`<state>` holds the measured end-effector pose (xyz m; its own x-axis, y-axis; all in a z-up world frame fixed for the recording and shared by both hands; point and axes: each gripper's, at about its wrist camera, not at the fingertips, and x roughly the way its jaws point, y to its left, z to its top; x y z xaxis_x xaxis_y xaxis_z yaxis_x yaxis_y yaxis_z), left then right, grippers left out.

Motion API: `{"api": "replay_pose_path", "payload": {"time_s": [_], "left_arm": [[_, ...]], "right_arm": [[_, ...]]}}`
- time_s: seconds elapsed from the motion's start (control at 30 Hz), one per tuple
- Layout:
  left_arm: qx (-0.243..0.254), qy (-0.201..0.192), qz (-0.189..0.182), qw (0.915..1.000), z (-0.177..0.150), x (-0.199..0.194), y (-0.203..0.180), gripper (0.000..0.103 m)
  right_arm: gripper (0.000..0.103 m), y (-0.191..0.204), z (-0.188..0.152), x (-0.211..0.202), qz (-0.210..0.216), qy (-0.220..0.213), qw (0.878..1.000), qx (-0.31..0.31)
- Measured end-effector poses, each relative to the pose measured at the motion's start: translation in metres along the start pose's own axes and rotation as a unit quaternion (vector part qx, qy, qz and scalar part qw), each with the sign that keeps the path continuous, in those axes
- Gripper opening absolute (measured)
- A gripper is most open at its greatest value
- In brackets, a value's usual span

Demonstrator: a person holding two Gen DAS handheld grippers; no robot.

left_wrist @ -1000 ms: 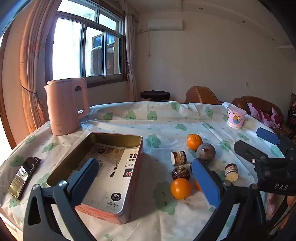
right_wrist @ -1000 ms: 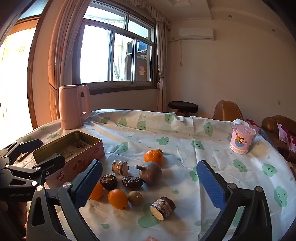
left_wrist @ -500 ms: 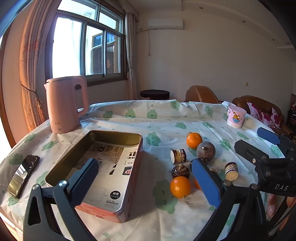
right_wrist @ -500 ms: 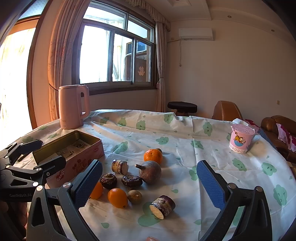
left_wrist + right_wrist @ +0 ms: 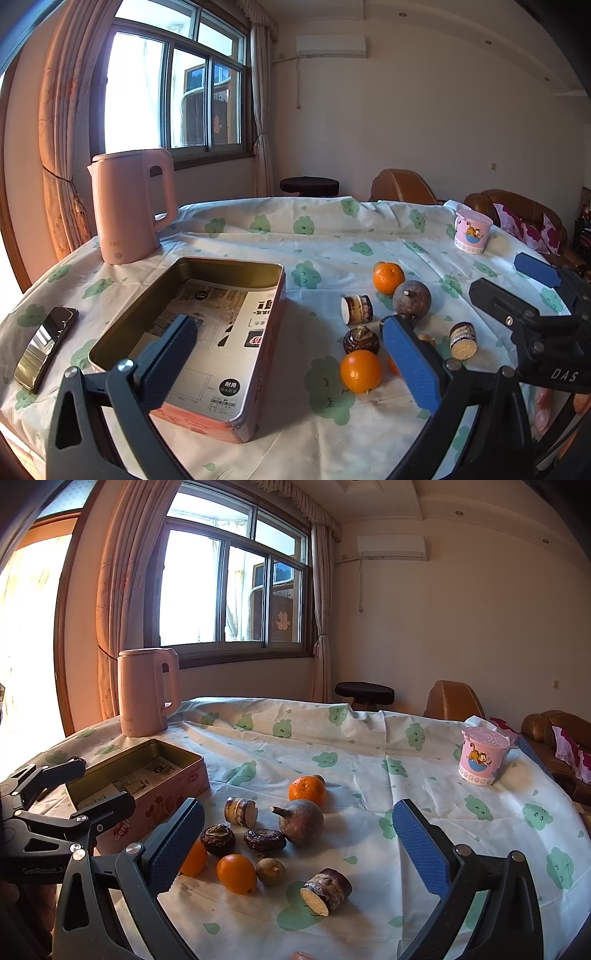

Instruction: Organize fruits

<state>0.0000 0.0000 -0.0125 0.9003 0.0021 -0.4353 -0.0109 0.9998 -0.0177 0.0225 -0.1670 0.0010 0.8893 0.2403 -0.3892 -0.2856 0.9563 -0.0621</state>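
The left tool (image 5: 288,347) is hovering with its jaws spread wide and nothing between them, over the near end of the open tin box (image 5: 255,373), which is sitting toward the table's (image 5: 314,236) left edge with only printed paper lining inside. The right tool (image 5: 299,834) is likewise hanging spread and holding nothing, framing the fruit cluster. The fruits are lying loose on the tablecloth, beside the box and apart from it: two oranges (image 5: 236,873) nearest, a mandarin (image 5: 307,791) farther back, a round brown fruit with a stem (image 5: 301,821), dark chestnut-like pieces (image 5: 218,839), and cut stubs (image 5: 327,890). This arrangement is probably letting one tool pick while the box is waiting close by. A pink kettle (image 5: 129,210) is standing beyond the box.
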Motion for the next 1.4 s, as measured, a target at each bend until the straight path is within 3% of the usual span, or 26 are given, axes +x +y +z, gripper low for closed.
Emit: {"api": "replay_pose_path", "payload": {"time_s": [1.4], "left_arm": [[-0.003,0.009,0.001,1.0,-0.0085,0.0041,0.0001,0.103]], "right_arm": [[0.102,0.0084,-0.0074,0.0003,0.007,0.003,1.0,-0.004]]}}
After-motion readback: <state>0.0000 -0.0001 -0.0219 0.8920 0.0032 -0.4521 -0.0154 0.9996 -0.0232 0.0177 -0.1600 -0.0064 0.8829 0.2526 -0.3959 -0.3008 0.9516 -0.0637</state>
